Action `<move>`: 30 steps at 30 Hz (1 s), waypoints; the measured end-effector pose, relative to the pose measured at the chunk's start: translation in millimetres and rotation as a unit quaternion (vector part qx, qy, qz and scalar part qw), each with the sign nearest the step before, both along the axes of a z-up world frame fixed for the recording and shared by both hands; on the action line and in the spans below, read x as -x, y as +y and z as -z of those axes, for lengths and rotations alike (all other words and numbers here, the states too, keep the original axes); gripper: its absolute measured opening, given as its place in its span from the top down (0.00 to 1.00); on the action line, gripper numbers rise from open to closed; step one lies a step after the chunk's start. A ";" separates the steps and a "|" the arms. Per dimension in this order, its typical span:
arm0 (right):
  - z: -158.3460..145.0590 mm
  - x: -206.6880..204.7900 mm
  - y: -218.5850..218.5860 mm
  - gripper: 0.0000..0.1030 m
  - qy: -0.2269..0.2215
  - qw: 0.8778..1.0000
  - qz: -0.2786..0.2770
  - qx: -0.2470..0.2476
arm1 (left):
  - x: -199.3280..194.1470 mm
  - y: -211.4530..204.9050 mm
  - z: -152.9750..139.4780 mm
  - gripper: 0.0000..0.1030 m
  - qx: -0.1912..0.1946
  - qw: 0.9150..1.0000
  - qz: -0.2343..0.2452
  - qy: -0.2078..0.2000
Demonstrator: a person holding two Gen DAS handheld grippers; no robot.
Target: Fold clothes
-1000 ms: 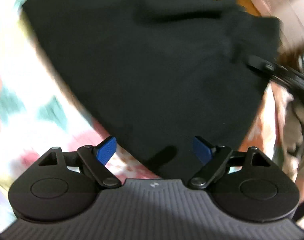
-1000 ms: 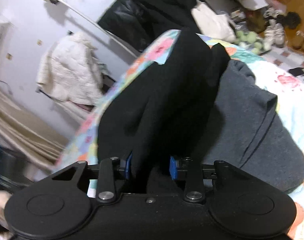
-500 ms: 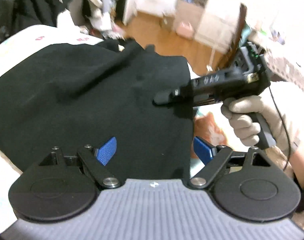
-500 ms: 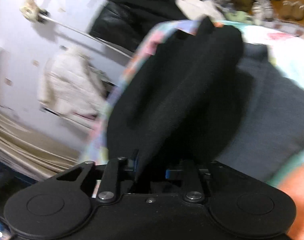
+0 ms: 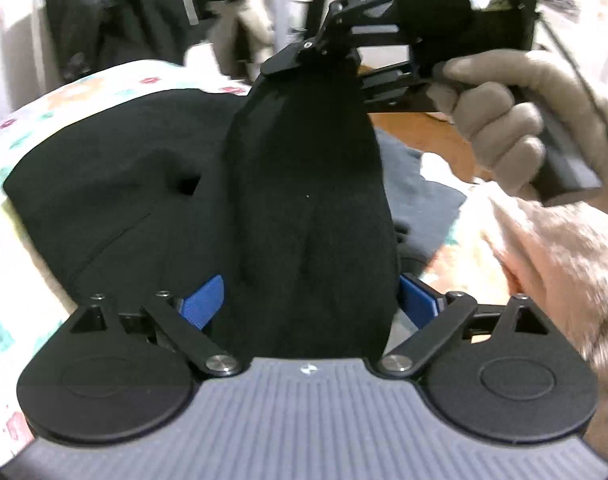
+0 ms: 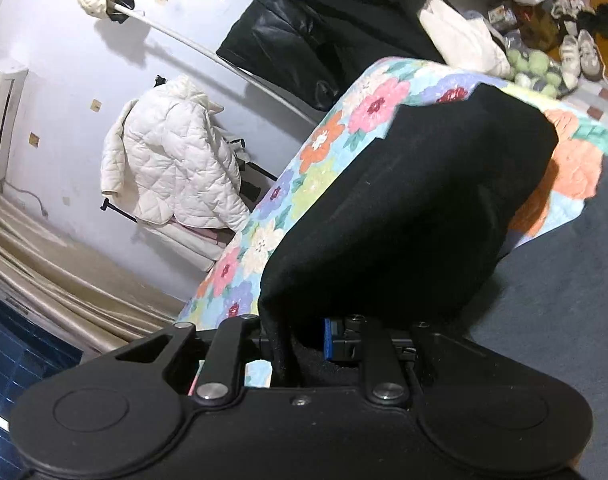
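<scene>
Hanging from the right claw (image 6: 304,340), black garment (image 5: 307,200) fills the left claw's (image 5: 309,304) gap.

Black garment (image 5: 307,208), one edge lifted in a draped fold, rest flat on bed

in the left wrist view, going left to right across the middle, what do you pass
flowered bedcover → flat part of the black garment → lifted fold of the same garment, held up by the right tongs → grey garment → gloved hand
</scene>
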State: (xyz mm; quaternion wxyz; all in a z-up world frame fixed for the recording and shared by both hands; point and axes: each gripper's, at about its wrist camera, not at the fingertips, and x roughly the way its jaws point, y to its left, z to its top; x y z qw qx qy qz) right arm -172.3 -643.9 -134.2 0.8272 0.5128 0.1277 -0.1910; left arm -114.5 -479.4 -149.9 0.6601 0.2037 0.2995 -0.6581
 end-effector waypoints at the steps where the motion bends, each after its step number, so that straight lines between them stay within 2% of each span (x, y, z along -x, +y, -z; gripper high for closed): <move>1: 1.5 -2.9 -0.7 0.78 0.001 1.000 0.001 -0.003 | 4.1 -3.4 0.7 0.08 -0.002 1.000 -0.011 -0.001; 2: 2.9 -5.1 -1.7 0.78 0.000 1.000 0.000 -0.007 | 9.7 -5.0 -3.8 0.08 0.001 1.000 -0.021 0.010; 4: 3.0 -6.4 -2.8 0.78 -0.003 1.000 -0.003 -0.012 | 13.5 -4.4 -19.0 0.08 0.028 0.998 -0.007 0.061; 5: 3.0 -6.4 -3.4 0.78 -0.004 1.000 -0.004 -0.012 | 13.9 -3.4 -25.8 0.06 0.049 0.996 0.008 0.075; 6: 2.9 -6.5 -4.0 0.78 -0.005 1.000 -0.004 -0.013 | 16.5 -4.5 -29.7 0.01 0.059 0.996 0.009 0.064; 7: 3.4 -6.4 -3.7 0.78 -0.007 1.000 -0.005 -0.014 | 20.8 -7.7 -30.8 0.00 0.061 0.997 -0.005 0.036; 10: 5.2 -6.2 -2.3 0.78 -0.015 1.000 -0.007 -0.017 | 34.2 -27.4 -17.5 0.00 0.028 0.998 -0.043 -0.045; 13: 7.4 -4.8 1.8 0.77 -0.028 0.999 -0.006 -0.020 | 38.0 -42.5 6.8 0.00 -0.023 0.993 -0.081 -0.079; 15: 10.5 -2.5 4.1 0.77 -0.033 0.999 -0.009 -0.025 | 39.2 -47.6 20.7 0.00 -0.051 0.991 -0.084 -0.088; 19: 21.4 8.0 3.7 0.77 -0.052 0.997 -0.009 -0.047 | 41.0 -33.9 25.9 0.00 -0.065 0.989 -0.070 -0.111; 20: 24.4 10.3 2.8 0.77 -0.055 0.997 -0.009 -0.052 | 39.2 -27.5 24.9 0.00 -0.063 0.990 -0.073 -0.107; 22: 27.6 13.3 2.0 0.77 -0.051 0.997 -0.010 -0.052 | 36.1 -20.1 24.3 0.07 -0.049 0.990 -0.077 -0.103; 24: 28.8 14.4 1.7 0.77 -0.044 0.998 -0.008 -0.047 | 39.0 -12.2 20.9 0.44 -0.030 0.990 -0.062 -0.127; 26: 30.9 14.0 1.8 0.74 -0.038 0.998 -0.006 -0.042 | 45.5 -7.8 20.0 0.53 -0.014 0.987 -0.038 -0.156; 28: 37.3 14.5 1.3 0.68 -0.033 0.998 0.001 -0.050 | 50.1 -6.1 21.9 0.55 -0.009 0.985 -0.028 -0.168; 29: 42.3 15.0 1.0 0.57 -0.030 0.998 0.007 -0.059 | 50.7 -5.2 23.5 0.55 -0.007 0.985 -0.024 -0.171; 30: 48.1 14.6 0.9 0.57 -0.025 0.997 0.010 -0.066 | 51.0 -4.8 25.0 0.56 -0.006 0.985 -0.020 -0.174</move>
